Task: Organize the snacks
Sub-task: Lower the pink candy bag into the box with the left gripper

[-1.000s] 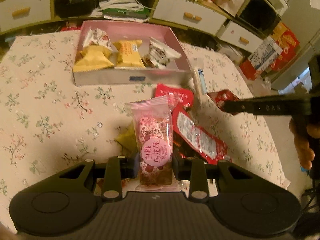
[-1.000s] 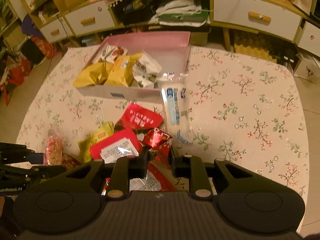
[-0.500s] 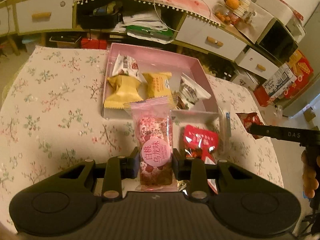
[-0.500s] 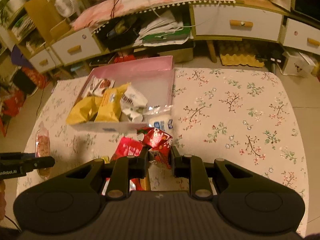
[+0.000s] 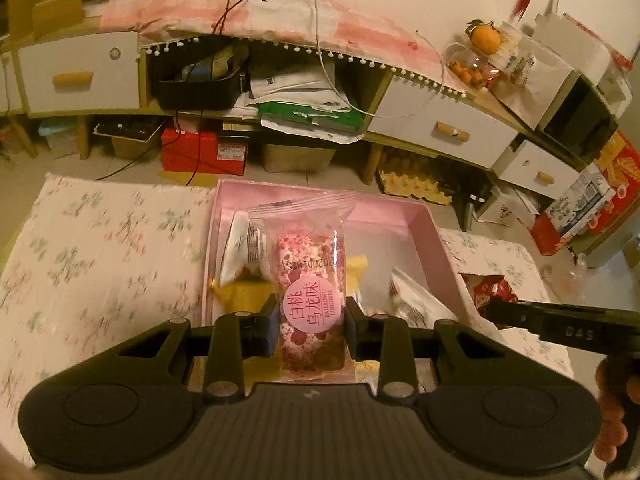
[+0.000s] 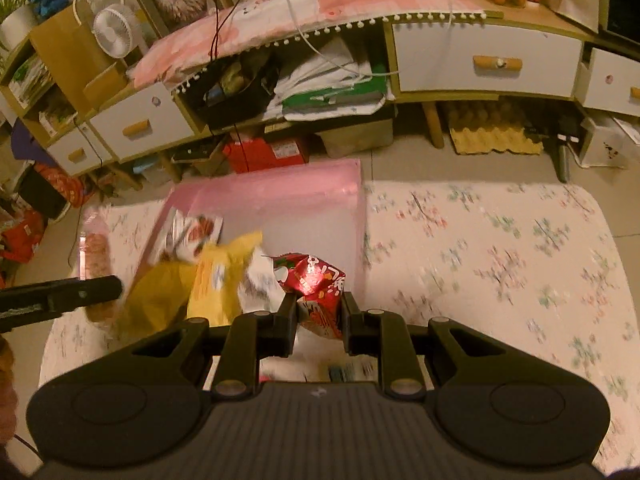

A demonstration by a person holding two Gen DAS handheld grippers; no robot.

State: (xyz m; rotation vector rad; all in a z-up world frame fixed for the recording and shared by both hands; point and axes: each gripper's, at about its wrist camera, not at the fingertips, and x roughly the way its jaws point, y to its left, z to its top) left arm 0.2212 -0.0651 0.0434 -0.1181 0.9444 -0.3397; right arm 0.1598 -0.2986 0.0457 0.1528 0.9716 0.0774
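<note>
My left gripper (image 5: 311, 326) is shut on a clear packet of pink snack (image 5: 308, 276) with a round pink label, held upright above the near side of the pink box (image 5: 436, 240). My right gripper (image 6: 318, 320) is shut on a small red foil snack packet (image 6: 316, 284), held over the box's near right part (image 6: 280, 188). Yellow packets (image 6: 208, 280) and white packets (image 5: 240, 248) lie inside the box. The right gripper's finger with the red packet (image 5: 492, 290) shows at the right of the left wrist view.
The box stands on a table with a floral cloth (image 6: 500, 248). Beyond the table's far edge stands a low cabinet with white drawers (image 5: 440, 128), boxes and cables. The left gripper's finger (image 6: 60, 294) reaches in at the left of the right wrist view.
Both grippers have moved forward and up toward the pink box with their packets. The loose red and yellow packets on the cloth have dropped out of view below.
</note>
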